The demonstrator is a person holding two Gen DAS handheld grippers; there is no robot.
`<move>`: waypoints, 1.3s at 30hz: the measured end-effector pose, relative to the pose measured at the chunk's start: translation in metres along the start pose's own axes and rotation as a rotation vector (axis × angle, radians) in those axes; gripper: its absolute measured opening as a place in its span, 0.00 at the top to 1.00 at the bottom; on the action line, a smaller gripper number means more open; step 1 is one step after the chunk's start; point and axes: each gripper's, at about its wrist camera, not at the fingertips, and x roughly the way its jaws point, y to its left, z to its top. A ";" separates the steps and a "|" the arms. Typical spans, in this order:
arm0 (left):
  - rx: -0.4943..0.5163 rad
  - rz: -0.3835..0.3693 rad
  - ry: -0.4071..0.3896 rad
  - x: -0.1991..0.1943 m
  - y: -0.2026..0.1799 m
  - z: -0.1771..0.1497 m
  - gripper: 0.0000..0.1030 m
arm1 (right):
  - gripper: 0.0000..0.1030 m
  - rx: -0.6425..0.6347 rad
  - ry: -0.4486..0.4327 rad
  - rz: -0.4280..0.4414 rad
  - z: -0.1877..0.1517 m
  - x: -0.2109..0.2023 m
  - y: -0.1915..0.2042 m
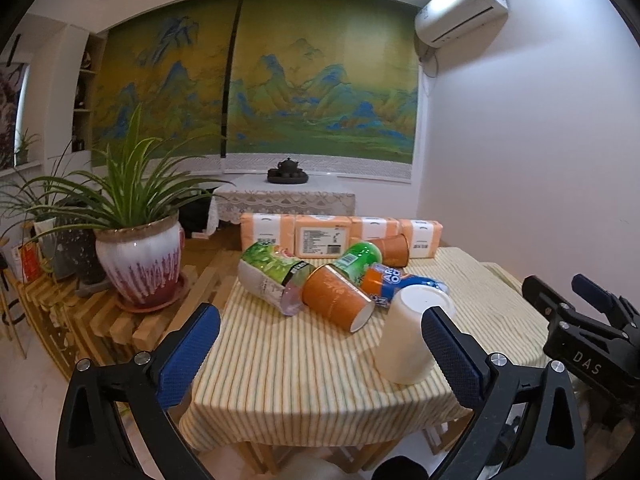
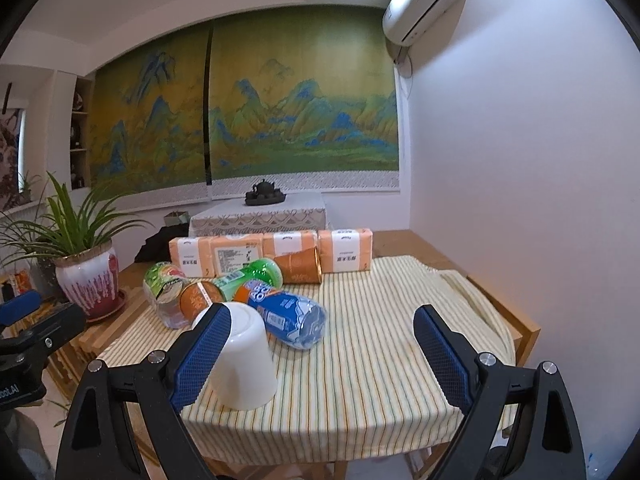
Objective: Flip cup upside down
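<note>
Both grippers gape near upturned white cup [image 2: 244,360], bottles [image 2: 294,318] behind.

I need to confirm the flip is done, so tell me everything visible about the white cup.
The white cup is plain, smooth and glossy, like ceramic or plastic, with no handle in view. It stands upside down, flat base up and wider rim on the striped tablecloth near the front edge. No gripper holds it; the blue bottle lies just behind.
</note>
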 end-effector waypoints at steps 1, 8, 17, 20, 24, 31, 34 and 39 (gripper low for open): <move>-0.008 0.003 0.002 0.000 0.002 0.000 0.01 | 0.12 -0.001 -0.008 -0.001 0.001 0.000 0.001; -0.032 0.027 0.003 0.006 0.008 -0.001 0.01 | 0.12 -0.003 -0.020 0.002 0.003 0.001 0.005; -0.025 0.030 0.019 0.014 0.004 -0.003 0.01 | 0.12 -0.021 -0.030 -0.007 0.003 0.001 0.007; -0.018 0.030 0.018 0.015 0.002 -0.003 0.01 | 0.12 -0.019 -0.031 -0.008 0.003 0.001 0.006; -0.015 0.030 0.017 0.016 0.000 -0.004 0.01 | 0.12 -0.014 -0.031 -0.012 0.003 0.002 0.004; -0.014 0.026 0.020 0.016 -0.002 -0.004 0.01 | 0.12 -0.014 -0.034 -0.014 0.003 0.001 0.003; -0.011 0.025 0.020 0.016 -0.002 -0.004 0.01 | 0.12 -0.014 -0.032 -0.014 0.003 0.001 0.004; -0.012 0.022 0.019 0.017 -0.002 -0.004 0.01 | 0.12 -0.014 -0.033 -0.014 0.003 0.001 0.003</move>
